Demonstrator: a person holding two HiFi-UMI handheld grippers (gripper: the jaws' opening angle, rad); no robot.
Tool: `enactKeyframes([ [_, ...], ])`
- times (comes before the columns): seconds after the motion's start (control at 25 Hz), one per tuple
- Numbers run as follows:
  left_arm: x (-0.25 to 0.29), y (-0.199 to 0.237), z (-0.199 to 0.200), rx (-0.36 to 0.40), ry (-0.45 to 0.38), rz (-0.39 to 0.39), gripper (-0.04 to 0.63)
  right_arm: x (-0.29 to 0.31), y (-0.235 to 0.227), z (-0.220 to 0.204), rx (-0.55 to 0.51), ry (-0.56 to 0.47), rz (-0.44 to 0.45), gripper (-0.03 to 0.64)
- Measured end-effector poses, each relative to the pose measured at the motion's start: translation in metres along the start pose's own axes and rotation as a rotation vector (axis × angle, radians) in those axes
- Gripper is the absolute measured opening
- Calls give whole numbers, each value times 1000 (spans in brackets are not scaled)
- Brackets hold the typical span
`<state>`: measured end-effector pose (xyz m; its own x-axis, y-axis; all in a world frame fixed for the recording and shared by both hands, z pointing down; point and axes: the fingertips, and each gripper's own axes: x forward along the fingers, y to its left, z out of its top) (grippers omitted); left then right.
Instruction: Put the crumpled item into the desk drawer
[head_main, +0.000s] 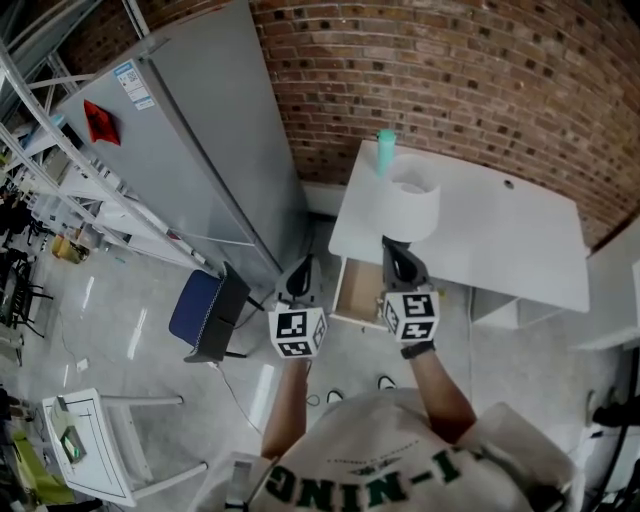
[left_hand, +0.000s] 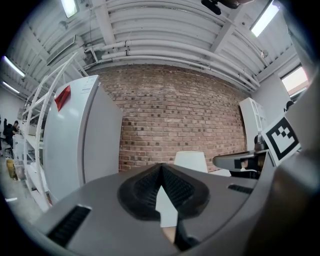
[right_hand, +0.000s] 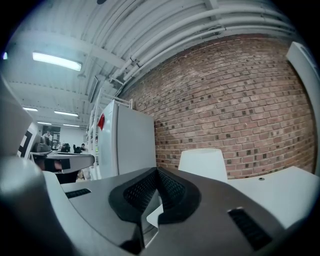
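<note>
The white desk (head_main: 500, 235) stands against the brick wall, and its drawer (head_main: 356, 292) is pulled open at the front left, showing a pale wooden inside. My right gripper (head_main: 393, 247) is shut and empty; it is held over the desk's front edge, just right of the drawer. To the left of the drawer, above the floor, my left gripper (head_main: 303, 270) is also shut and empty. In their own views both the left gripper (left_hand: 160, 169) and the right gripper (right_hand: 157, 174) have jaw tips that meet. No crumpled item shows in any view.
A white tapered tub (head_main: 412, 203) and a teal bottle (head_main: 385, 150) stand on the desk's left end. A tall grey fridge (head_main: 200, 150) stands left of the desk, with a blue chair (head_main: 205, 312) in front of it. A white cabinet (head_main: 612, 290) is at the right.
</note>
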<state>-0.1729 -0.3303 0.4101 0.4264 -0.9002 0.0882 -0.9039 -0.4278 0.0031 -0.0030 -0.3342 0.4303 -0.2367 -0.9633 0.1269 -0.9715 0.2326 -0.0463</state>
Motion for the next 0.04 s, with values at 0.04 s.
enactKeyframes([
  [0.04,0,-2,-1,-1,3,-1,-9,-1,-2,-2,1,5,-2,3],
])
